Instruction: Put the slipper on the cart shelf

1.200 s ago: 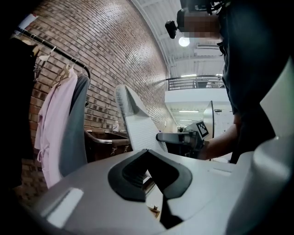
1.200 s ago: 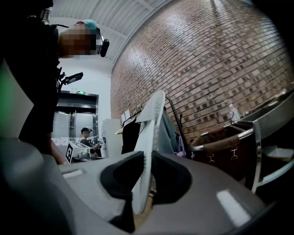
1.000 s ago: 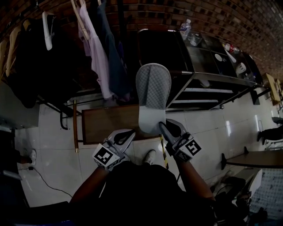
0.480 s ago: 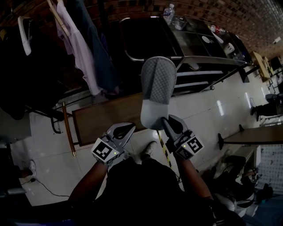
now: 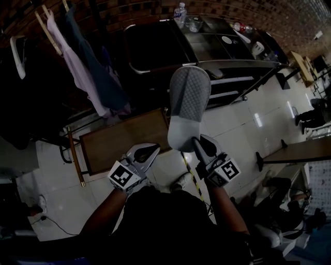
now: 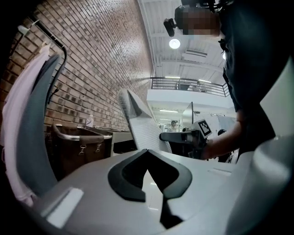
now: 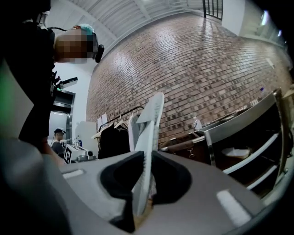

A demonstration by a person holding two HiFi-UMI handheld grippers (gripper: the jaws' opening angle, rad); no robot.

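A grey and white slipper [image 5: 187, 106] stands on end in front of me, sole edge pinched at the heel by my right gripper [image 5: 199, 146], which is shut on it. In the right gripper view the slipper [image 7: 147, 133] rises edge-on from between the jaws of that gripper [image 7: 146, 183]. My left gripper [image 5: 147, 153] hangs just left of the slipper, shut and empty; its own view shows the pads [image 6: 124, 176] meeting and the slipper [image 6: 143, 128] beyond. The black metal cart [image 5: 235, 64] with slatted shelves [image 5: 232, 83] lies beyond the slipper's toe.
Clothes hang on a rack [image 5: 77, 67] at the left. A low brown board [image 5: 124, 140] lies on the white tiled floor below the slipper. A bottle [image 5: 179, 11] and dishes sit on the cart top. A dark table [image 5: 300, 152] stands at the right.
The slipper stays gripped in my right gripper. The view has swung so the cart now sits more directly beyond the slipper, and the brown board has slid left.
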